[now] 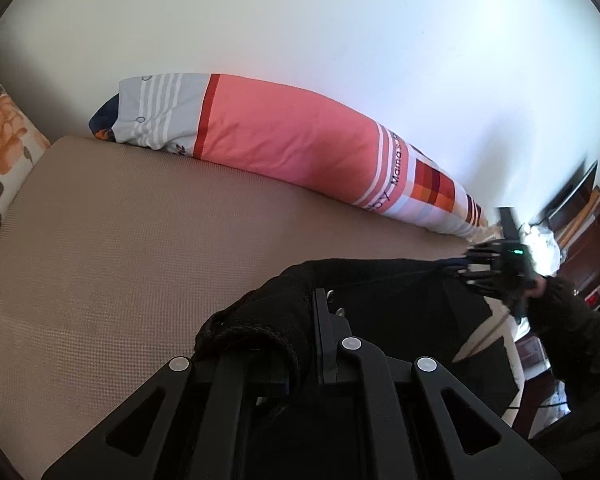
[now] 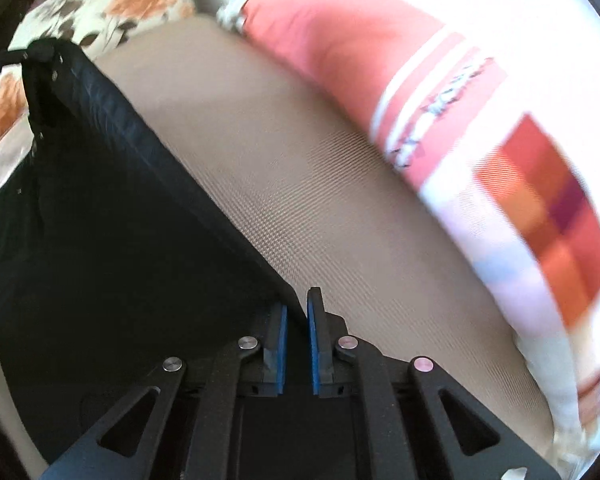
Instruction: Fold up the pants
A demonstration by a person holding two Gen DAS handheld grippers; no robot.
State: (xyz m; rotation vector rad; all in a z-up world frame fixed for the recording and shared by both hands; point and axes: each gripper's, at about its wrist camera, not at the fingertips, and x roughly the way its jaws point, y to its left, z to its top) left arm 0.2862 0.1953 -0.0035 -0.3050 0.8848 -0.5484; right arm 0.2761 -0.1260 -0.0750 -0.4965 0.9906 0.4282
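The black pants (image 1: 384, 300) hang stretched between my two grippers above the tan mattress (image 1: 120, 248). My left gripper (image 1: 300, 320) is shut on one end of the pants, and the cloth drapes over its left finger. My right gripper (image 1: 466, 268) shows at the right in the left wrist view, gripping the other end. In the right wrist view the right gripper (image 2: 297, 308) is shut on a corner of the pants (image 2: 112, 220), with blue pads (image 2: 313, 336) showing. The taut edge runs up left to the left gripper (image 2: 40, 54).
A long pink and white bolster pillow (image 1: 284, 136) lies along the white wall at the far side of the mattress (image 2: 300, 168). A floral pillow (image 1: 0, 136) sits at the left end. Dark wooden furniture (image 1: 592, 240) stands beyond the right end.
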